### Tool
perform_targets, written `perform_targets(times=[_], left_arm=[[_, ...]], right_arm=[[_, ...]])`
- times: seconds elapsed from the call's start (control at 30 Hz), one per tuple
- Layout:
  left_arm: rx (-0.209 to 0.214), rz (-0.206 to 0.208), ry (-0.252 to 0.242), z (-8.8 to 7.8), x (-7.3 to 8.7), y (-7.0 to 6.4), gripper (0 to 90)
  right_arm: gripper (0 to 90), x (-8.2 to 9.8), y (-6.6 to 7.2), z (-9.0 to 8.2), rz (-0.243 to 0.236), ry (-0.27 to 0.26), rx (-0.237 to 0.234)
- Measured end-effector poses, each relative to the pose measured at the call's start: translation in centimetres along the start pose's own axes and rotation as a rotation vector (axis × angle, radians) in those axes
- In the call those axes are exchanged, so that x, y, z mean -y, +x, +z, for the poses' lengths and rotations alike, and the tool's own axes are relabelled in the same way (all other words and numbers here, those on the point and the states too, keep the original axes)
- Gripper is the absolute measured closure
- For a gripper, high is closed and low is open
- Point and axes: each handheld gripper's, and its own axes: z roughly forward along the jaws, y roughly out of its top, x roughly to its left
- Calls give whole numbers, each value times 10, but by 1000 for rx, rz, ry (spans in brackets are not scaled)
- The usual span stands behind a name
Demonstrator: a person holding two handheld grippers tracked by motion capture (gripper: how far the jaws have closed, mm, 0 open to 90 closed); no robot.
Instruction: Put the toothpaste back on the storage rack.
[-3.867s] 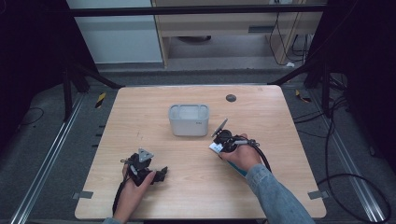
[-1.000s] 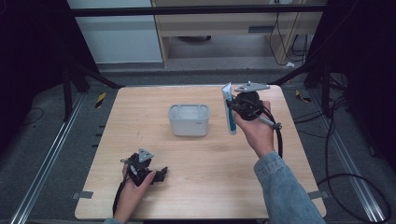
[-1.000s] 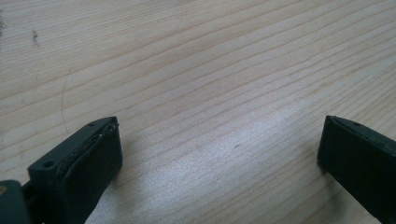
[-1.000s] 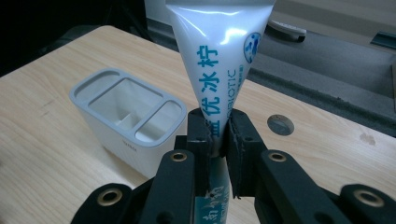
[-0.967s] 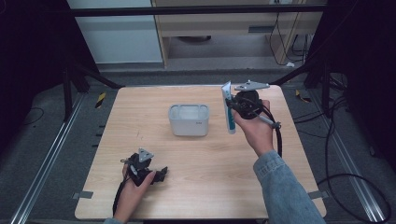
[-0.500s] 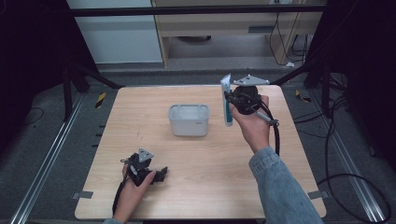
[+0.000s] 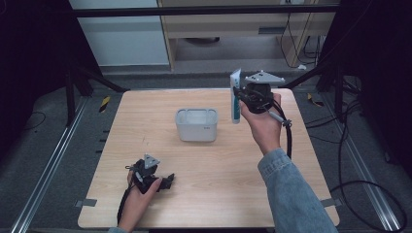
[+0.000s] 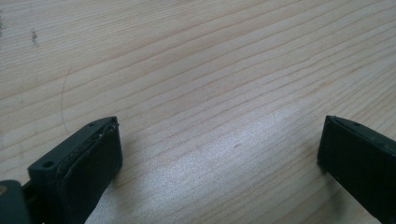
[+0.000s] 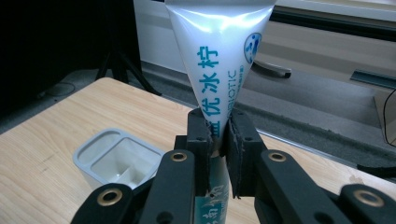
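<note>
Right fingers (image 9: 219, 140) grip the tube (image 9: 219, 60) upright; it may miss the cup (image 9: 116, 156). Left fingers (image 8: 219, 154) open.

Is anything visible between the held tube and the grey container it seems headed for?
Nothing visible. The right gripper holds the tube upright, beside the grey container and apart from it; the container's top is open and only bare table surrounds it.

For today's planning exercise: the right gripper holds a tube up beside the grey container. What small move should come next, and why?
Probably carry the tube left until it hangs over the grey container. The right gripper is clamped on it, upright, still off to the container's side above the table, and the container's compartments look empty.
</note>
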Motion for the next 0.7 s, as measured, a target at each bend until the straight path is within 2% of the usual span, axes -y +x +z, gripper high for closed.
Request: perform_targets(times=[0.27, 0.7], left_arm=[[-1, 4, 1, 0, 0, 0, 0], [-2, 2, 0, 0, 0, 0, 0]], right_arm=[[805, -9, 7, 3, -41, 3, 1], [806, -28, 18, 5, -59, -24, 7]])
